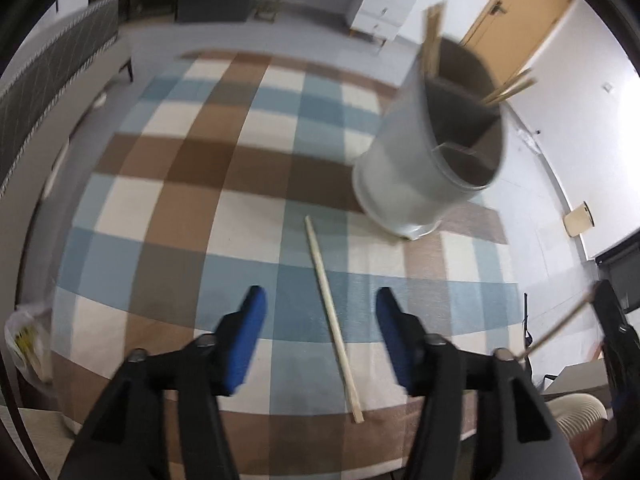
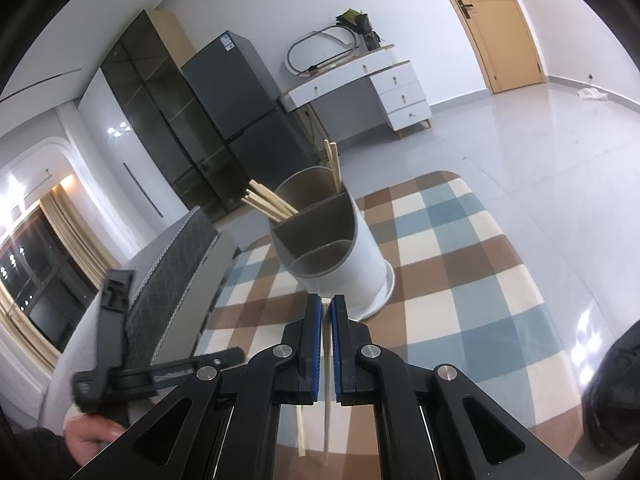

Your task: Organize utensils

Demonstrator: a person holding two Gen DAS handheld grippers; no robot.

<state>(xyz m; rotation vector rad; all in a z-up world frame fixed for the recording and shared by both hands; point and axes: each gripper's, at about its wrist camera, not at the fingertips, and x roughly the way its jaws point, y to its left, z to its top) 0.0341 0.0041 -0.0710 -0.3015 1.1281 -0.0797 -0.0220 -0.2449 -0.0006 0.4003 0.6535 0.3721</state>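
Because the checked cloth (image 1: pixel 168 184) covers the desk, pale sticks show up plainly against it. Largest of the task's things is the holder (image 2: pixel 340 248), one white cylinder standing on the cloth at centre of the right wrist frame; inner walls split it into what look like three compartments, likely so that utensil kinds stay apart. Chopsticks (image 2: pixel 272 204) already lean in the far compartments, about six by a rough count, in two bunches. One loose chopstick (image 1: pixel 334 320) lies flat at lower centre of the left wrist frame, between the wide-spread fingers of the empty left gripper (image 1: pixel 320 300). Pinched nearly closed, the right gripper (image 2: pixel 327 305) grips one held chopstick (image 2: pixel 327 360) upright, near the holder.
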